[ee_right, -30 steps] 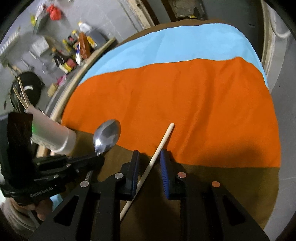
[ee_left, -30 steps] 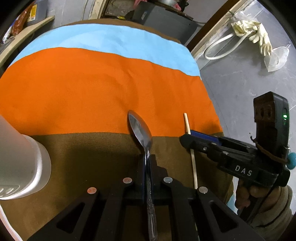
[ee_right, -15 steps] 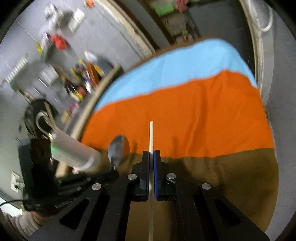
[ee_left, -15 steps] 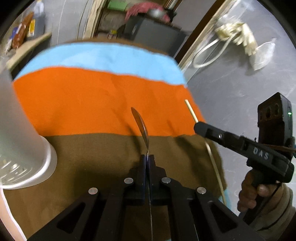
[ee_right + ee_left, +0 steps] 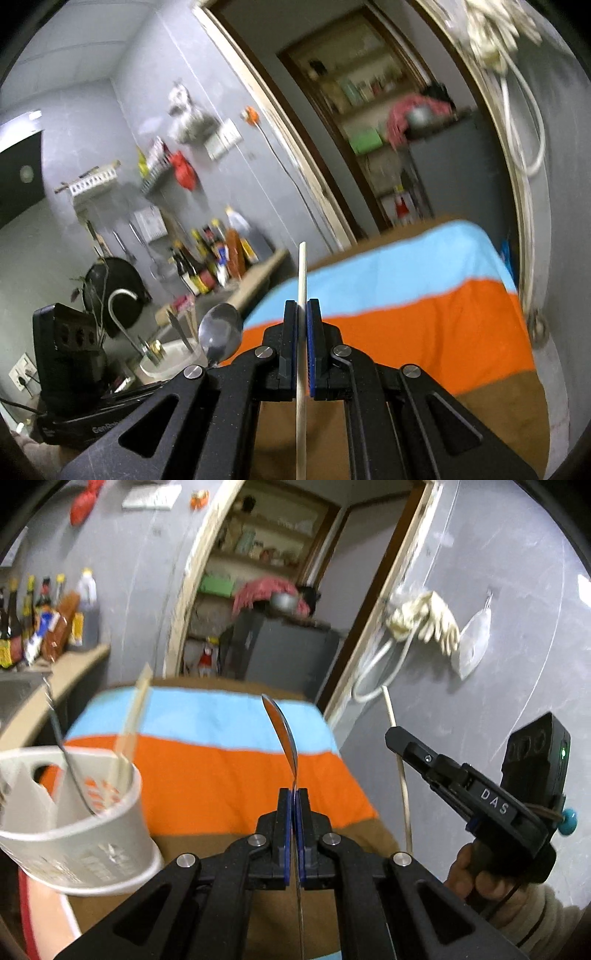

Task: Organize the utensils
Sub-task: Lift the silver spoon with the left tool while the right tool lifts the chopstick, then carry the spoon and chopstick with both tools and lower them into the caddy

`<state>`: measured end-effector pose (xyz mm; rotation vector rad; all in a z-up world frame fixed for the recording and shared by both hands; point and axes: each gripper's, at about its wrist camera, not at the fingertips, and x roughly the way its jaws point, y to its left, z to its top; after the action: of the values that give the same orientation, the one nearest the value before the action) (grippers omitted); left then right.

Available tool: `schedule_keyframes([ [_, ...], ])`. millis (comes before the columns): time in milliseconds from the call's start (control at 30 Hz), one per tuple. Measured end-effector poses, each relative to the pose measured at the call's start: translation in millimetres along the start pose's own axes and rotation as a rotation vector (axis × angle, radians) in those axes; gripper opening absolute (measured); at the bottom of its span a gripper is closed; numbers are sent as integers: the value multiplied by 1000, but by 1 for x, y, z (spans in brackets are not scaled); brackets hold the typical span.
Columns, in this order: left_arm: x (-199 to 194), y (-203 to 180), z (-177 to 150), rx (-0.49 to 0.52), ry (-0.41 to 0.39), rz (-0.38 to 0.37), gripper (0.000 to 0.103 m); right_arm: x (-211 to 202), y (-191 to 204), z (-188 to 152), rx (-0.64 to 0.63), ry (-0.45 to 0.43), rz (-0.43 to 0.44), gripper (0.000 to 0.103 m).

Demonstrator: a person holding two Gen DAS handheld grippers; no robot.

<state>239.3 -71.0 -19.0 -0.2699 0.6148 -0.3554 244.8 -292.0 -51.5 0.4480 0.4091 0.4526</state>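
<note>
One shiny metal spoon (image 5: 284,734) stands pinched in the left claw (image 5: 294,805) at frame centre. One pale wooden chopstick (image 5: 301,295) is clamped upright in the right claw (image 5: 303,317). One white plastic utensil holder (image 5: 74,827) sits lower left on the striped cloth-covered worktop (image 5: 221,775).

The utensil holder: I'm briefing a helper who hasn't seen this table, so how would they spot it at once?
Find the table under the striped cloth of blue, orange and brown. At its left edge stands a white plastic utensil holder, a slotted cup with a handle cut-out. It alone is a container, with wooden chopsticks and a metal utensil already standing in it.
</note>
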Motion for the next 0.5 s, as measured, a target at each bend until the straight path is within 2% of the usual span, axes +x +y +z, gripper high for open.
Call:
schedule_keyframes([
  [100, -20, 6, 12, -4, -56, 16, 3, -1, 21, 16, -54, -61, 16, 4],
  [267, -42, 25, 29, -22, -128, 46, 3, 13, 59, 34, -117, -83, 48, 4],
  [500, -76, 55, 49, -46, -242, 110, 3, 30, 108, 42, -147, -130, 131, 4],
])
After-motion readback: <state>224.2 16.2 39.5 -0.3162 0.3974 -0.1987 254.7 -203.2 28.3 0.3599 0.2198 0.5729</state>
